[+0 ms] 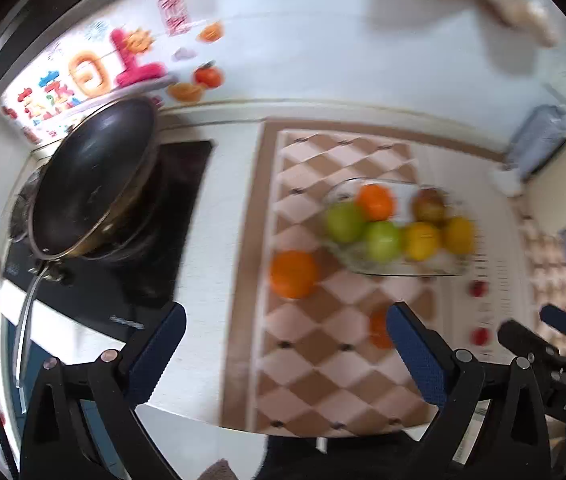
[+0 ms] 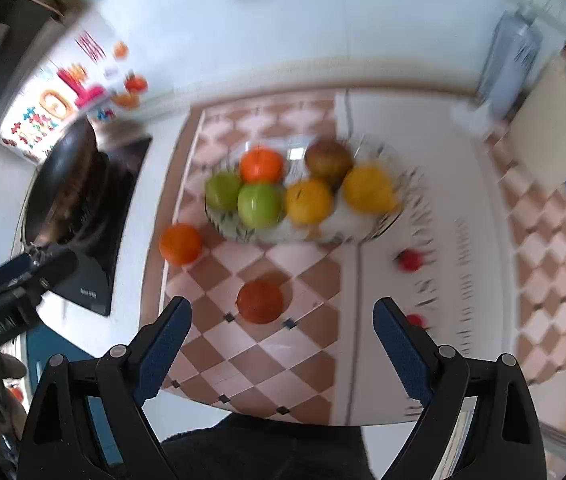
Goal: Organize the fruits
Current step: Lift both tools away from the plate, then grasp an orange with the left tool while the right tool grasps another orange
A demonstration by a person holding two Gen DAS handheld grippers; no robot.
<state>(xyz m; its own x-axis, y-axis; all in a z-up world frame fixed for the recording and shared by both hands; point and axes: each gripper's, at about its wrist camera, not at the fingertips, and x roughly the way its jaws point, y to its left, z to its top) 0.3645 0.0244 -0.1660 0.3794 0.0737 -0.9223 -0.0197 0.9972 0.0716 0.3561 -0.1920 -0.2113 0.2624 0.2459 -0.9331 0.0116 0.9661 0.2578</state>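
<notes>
A glass fruit bowl (image 2: 363, 232) stands on the checkered counter and holds two green apples, an orange, two yellow fruits and a brownish fruit; it also shows in the left wrist view (image 1: 403, 270). One loose orange (image 2: 180, 243) lies left of the bowl, also in the left wrist view (image 1: 293, 274). A darker orange-red fruit (image 2: 259, 301) lies nearer, partly hidden by a finger in the left wrist view (image 1: 378, 330). My right gripper (image 2: 281, 320) is open and empty above the counter, with the darker fruit just beyond its fingertips. My left gripper (image 1: 285, 328) is open and empty.
A black pan (image 1: 91, 184) sits on a dark cooktop (image 1: 123, 280) at the left. Two small red fruits (image 2: 409, 260) lie on the white mat right of the bowl. A tiled wall with colourful stickers (image 1: 95, 68) runs behind. The counter's front edge is close below the grippers.
</notes>
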